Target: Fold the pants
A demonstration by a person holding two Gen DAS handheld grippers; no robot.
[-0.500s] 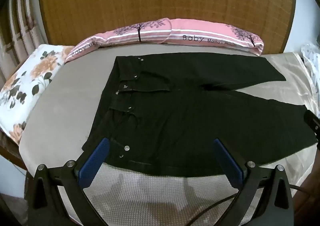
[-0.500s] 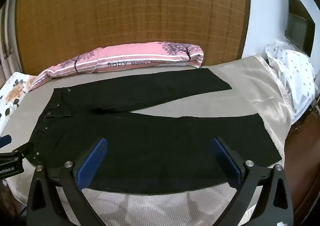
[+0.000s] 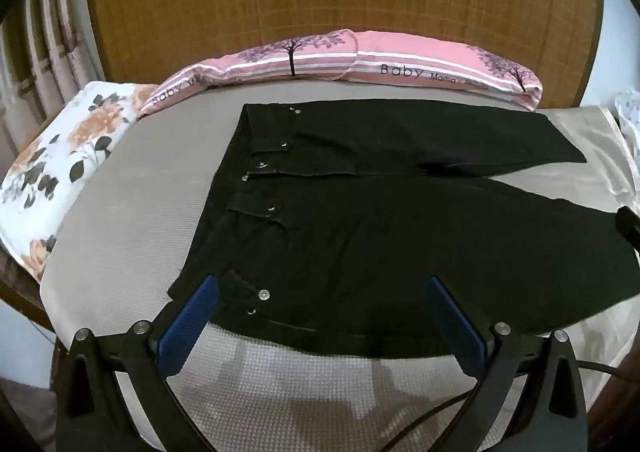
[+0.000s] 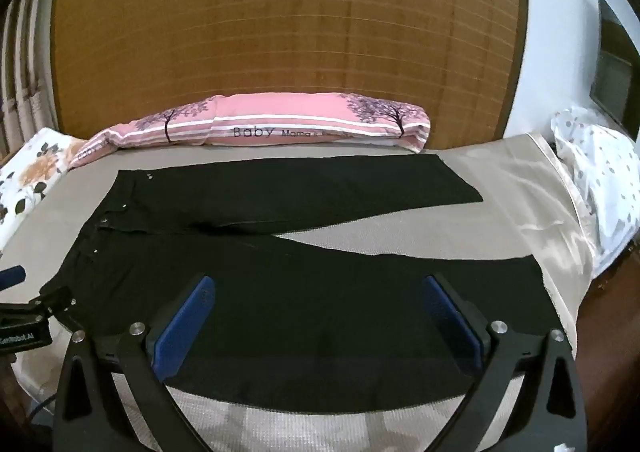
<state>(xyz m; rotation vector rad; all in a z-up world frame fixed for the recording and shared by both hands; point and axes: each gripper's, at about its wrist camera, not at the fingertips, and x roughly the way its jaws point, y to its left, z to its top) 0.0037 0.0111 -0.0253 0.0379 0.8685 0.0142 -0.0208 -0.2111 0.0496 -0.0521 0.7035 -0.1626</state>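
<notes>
Black pants (image 3: 400, 236) spread flat on the bed (image 3: 120, 244), legs apart in a V.
Soft, limp, fairly heavy cloth — best pinched at waistband corner and hem; left hand-held gripper (image 3: 320, 292) and right hand-held gripper (image 4: 316, 288) hover wide open, empty.

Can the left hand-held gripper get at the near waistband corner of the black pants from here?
Probably yes. The left hand-held gripper is open, right in front of the near waistband corner of the black pants, which lie flat on the grey bed sheet. Nothing lies between them.
</notes>
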